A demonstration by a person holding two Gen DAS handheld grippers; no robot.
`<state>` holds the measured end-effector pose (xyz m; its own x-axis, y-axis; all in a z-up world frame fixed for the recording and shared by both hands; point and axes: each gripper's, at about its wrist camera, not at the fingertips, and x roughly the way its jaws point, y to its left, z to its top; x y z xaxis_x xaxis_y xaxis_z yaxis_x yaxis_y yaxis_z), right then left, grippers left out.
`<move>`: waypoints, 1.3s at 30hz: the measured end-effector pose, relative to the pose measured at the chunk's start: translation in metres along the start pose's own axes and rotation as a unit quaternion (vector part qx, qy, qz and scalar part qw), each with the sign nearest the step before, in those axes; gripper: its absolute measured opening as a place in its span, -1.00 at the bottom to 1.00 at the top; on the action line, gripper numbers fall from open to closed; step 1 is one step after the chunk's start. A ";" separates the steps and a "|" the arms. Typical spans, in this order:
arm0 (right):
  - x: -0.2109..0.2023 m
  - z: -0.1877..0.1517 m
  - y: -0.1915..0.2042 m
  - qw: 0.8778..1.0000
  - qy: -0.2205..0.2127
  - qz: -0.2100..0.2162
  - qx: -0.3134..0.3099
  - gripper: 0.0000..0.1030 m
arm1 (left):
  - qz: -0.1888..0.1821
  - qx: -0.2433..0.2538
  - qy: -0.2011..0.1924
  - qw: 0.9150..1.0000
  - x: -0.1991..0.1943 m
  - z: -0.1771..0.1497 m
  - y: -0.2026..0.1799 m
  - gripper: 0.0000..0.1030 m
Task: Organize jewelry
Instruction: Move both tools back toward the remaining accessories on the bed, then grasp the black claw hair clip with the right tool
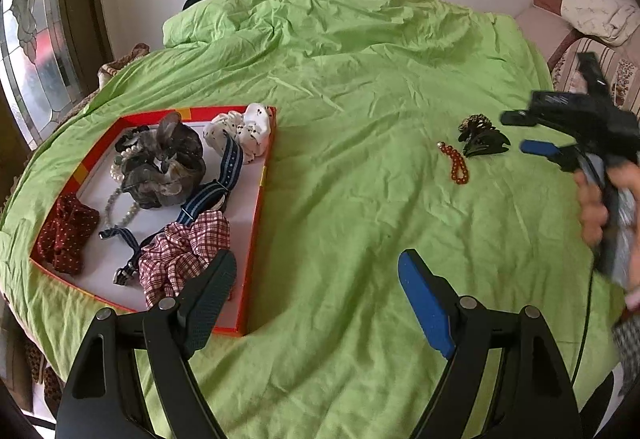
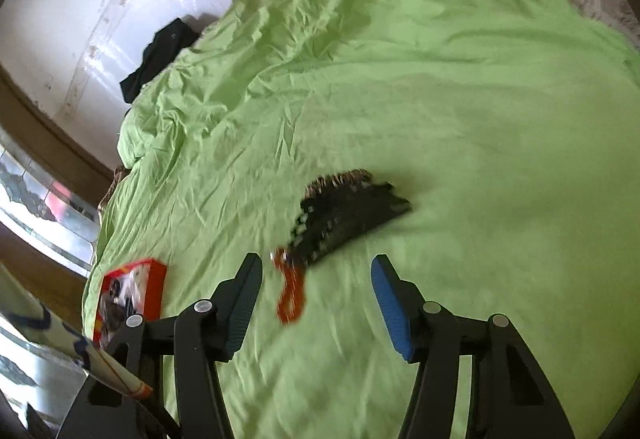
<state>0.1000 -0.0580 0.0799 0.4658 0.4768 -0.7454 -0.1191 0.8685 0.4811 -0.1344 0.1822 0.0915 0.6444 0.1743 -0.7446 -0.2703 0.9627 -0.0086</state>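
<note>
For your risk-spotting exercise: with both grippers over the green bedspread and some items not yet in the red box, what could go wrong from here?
1. The red bead bracelet lies right beside the black hair claw; the open right gripper may snag both.
2. The soft, wrinkled bedspread could let small beads sink under the fingers.
3. The red box is crowded; additions may spill over its low rim.

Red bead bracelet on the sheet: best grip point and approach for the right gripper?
Grip the lower loop of the red bead bracelet, coming from above with the open right gripper. It lies flat, and its top end sits close to the black hair claw, so low is probably clearer.
</note>
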 end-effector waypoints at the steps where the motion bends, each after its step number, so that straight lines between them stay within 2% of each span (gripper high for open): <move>1: 0.012 0.004 0.003 1.000 0.006 -0.004 0.005 0.19 | 0.001 -0.002 0.002 1.000 0.002 0.000 0.001 0.60; 3: 0.029 0.010 0.006 1.000 0.015 -0.023 0.012 0.19 | 0.003 -0.006 0.006 1.000 0.007 -0.001 0.005 0.60; 7: 0.048 0.019 0.004 0.999 0.016 -0.034 0.033 0.18 | 0.003 -0.012 0.014 1.000 0.015 -0.001 0.009 0.60; 8: 0.050 0.021 0.003 0.999 0.013 -0.034 0.039 0.10 | 0.003 -0.012 0.015 1.000 0.016 -0.002 0.009 0.60; 9: 0.052 0.022 0.001 0.999 0.014 -0.029 0.039 -0.36 | 0.001 -0.012 0.017 1.000 0.017 -0.002 0.008 0.60; 10: 0.054 0.022 0.001 0.999 0.019 -0.021 0.036 -0.68 | 0.000 -0.012 0.019 1.000 0.018 -0.003 0.007 0.60; 15: 0.028 0.017 -0.005 1.000 0.001 -0.005 0.027 -0.87 | -0.002 -0.006 0.016 1.000 0.013 -0.003 0.002 0.60; 19: -0.006 0.007 -0.016 1.000 -0.005 0.011 0.023 -0.88 | -0.009 0.000 0.014 1.000 0.007 -0.003 -0.005 0.60; 23: -0.040 -0.015 -0.028 1.000 -0.003 0.005 0.009 -0.88 | -0.028 0.010 0.014 0.999 0.001 0.001 -0.014 0.60; 26: -0.058 -0.038 -0.046 1.000 0.001 -0.003 0.003 -0.88 | -0.043 0.025 0.013 0.999 0.000 0.009 -0.026 0.60; 29: -0.068 -0.052 -0.068 0.999 -0.004 -0.034 0.007 -0.86 | -0.053 0.045 0.010 0.998 0.002 0.020 -0.041 0.60; 30: -0.069 -0.054 -0.075 0.999 -0.003 -0.035 0.010 -0.76 | -0.060 0.052 0.014 0.997 0.006 0.025 -0.047 0.60; 31: -0.070 -0.056 -0.084 0.999 -0.002 -0.035 0.017 -0.45 | -0.066 0.054 0.018 0.996 0.008 0.029 -0.051 0.60; 32: -0.072 -0.057 -0.089 0.999 -0.005 -0.036 0.022 -0.24 | -0.075 0.056 0.022 0.995 0.013 0.034 -0.056 0.60; 33: -0.075 -0.057 -0.094 0.999 -0.013 -0.035 0.027 0.11 | -0.083 0.057 0.025 0.995 0.018 0.039 -0.061 0.60; 34: -0.079 -0.058 -0.097 0.999 -0.027 -0.029 0.028 0.20 | -0.089 0.060 0.031 0.994 0.026 0.046 -0.067 0.60; 35: -0.082 -0.059 -0.097 0.999 -0.032 -0.024 0.024 0.20 | -0.094 0.063 0.034 0.993 0.032 0.051 -0.072 0.60; 36: -0.082 -0.059 -0.097 0.999 -0.033 -0.014 0.019 0.20 | -0.102 0.067 0.037 0.992 0.040 0.057 -0.078 0.55; 39: -0.080 -0.062 -0.092 0.999 -0.028 0.019 0.001 0.23 | -0.141 0.073 0.065 0.985 0.072 0.076 -0.101 0.02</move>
<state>0.0192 -0.1674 0.0664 0.5085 0.5018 -0.6997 -0.1367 0.8494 0.5097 -0.0063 0.1136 0.0895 0.5788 -0.1225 -0.8062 0.0181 0.9903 -0.1375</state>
